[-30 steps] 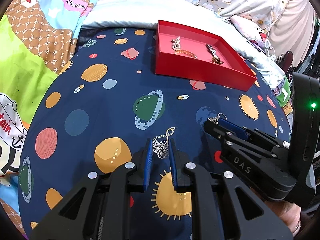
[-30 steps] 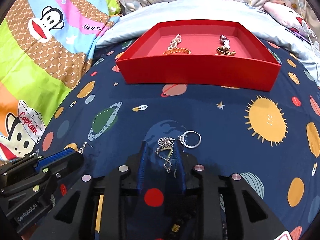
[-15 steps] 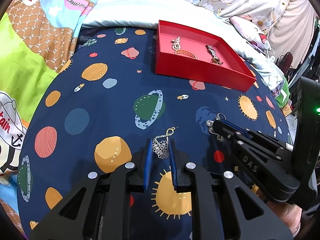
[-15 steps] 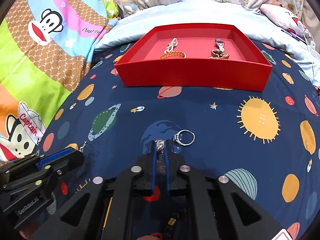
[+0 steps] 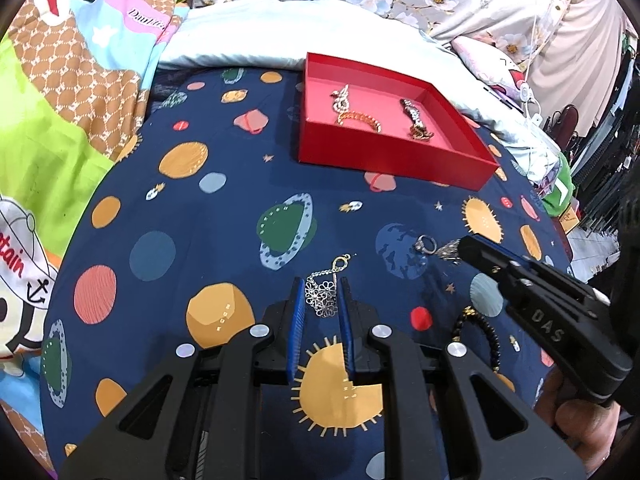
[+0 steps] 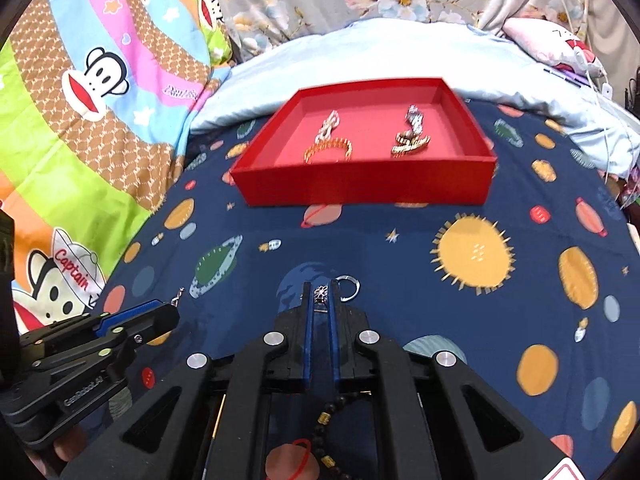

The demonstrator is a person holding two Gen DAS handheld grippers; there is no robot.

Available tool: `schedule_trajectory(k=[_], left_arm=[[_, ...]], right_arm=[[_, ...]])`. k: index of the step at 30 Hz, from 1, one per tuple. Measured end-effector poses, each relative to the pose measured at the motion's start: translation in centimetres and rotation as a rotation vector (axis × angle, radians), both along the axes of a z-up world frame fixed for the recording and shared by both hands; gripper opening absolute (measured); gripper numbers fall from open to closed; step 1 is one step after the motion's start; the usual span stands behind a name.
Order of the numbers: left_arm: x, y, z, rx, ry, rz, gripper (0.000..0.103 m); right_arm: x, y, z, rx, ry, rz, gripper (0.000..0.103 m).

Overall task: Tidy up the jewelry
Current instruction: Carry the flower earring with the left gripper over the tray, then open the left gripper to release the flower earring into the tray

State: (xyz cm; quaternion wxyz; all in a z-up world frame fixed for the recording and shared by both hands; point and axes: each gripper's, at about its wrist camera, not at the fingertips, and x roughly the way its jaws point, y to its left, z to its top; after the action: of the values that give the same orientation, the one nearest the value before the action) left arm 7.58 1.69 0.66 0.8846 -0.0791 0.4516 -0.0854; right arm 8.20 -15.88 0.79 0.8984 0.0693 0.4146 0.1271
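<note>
Four pieces are already laid in the red box (image 6: 362,188). Still left on the blanket (image 5: 224,216) are a ring (image 5: 426,245), a black bead bracelet (image 5: 478,330) and more. A silver charm (image 6: 321,294) is clenched in the right gripper (image 6: 320,300). A flower chain (image 5: 321,298) is pinched in the left gripper (image 5: 320,300). Plenty of open blanket is seen before the box's low front wall.

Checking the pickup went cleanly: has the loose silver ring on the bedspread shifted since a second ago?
No. In the left wrist view the silver ring sits on the same blue planet print. The right gripper has closed on the small charm beside it.
</note>
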Motion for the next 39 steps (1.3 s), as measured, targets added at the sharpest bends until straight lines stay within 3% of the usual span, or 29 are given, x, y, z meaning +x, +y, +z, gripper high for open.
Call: schedule_trajectory(k=[11,20,28,39], left_arm=[[2.2,-1.0,3.2,0.003,-0.068,-0.039,0.016],[8.1,-2.9,6.6,0.021,-0.149,-0.075,0.016],[16.2,-6.2,7.1,0.064,-0.185,-0.110,0.016],[25.3,-9.0,3.2,0.050,-0.100,-0.152,0.016]], right_arm=[[0.9,-3.0,4.8,0.018,-0.083,-0.018,0.006],[6.2,-5.0,7.8,0.009,-0.144,-0.016,0.006],[14.2,-5.5,7.3,0.022,-0.127,-0.007,0.006],[22.4,-4.8,3.8,0.018,-0.057,0.003,0.006]])
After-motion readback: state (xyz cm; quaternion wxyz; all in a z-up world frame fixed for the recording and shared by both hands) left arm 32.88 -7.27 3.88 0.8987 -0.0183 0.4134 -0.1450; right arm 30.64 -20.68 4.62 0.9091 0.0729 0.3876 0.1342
